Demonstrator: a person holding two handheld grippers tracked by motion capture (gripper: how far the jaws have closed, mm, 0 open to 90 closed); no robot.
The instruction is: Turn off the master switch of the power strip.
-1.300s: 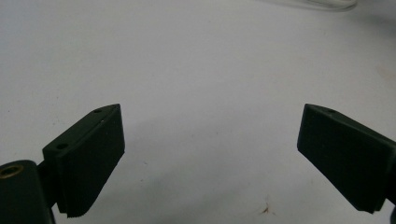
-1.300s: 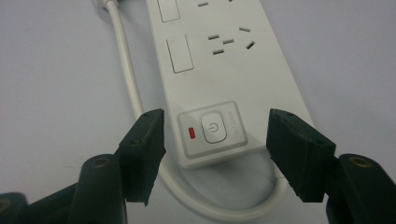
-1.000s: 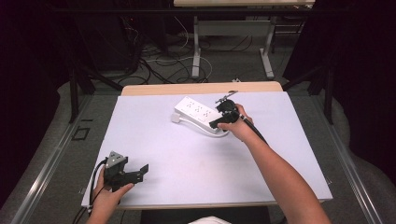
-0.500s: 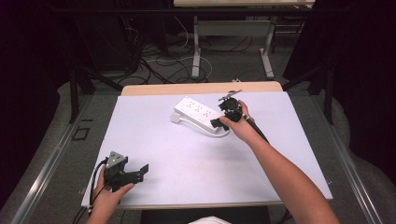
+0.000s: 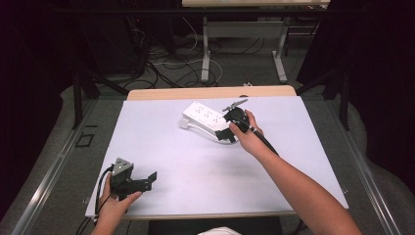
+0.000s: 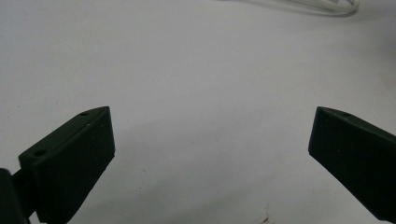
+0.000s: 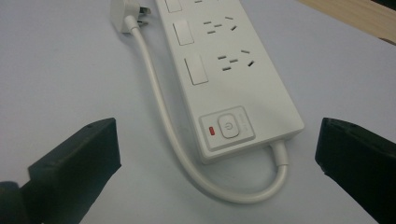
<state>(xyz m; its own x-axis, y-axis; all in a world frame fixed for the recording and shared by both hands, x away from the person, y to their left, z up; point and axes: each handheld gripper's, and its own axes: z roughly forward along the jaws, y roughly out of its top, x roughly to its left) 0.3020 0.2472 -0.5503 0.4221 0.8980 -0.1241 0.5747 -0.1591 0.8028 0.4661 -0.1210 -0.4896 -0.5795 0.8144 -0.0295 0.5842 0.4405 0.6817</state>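
Both tools gape; the right tool [image 7: 217, 172] view reveals the power strip [image 7: 224, 70]'s red light [image 7: 212, 130].

Bare table [image 5: 205, 176] — only power strip [image 5: 205, 116] midway

Bright, even light on the table [image 5: 195, 166]; dark, perhaps underexposed surroundings; soft shadows.

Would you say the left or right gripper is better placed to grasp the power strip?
Right gripper: open at the power strip's switch end. Left gripper sits at the near table edge.
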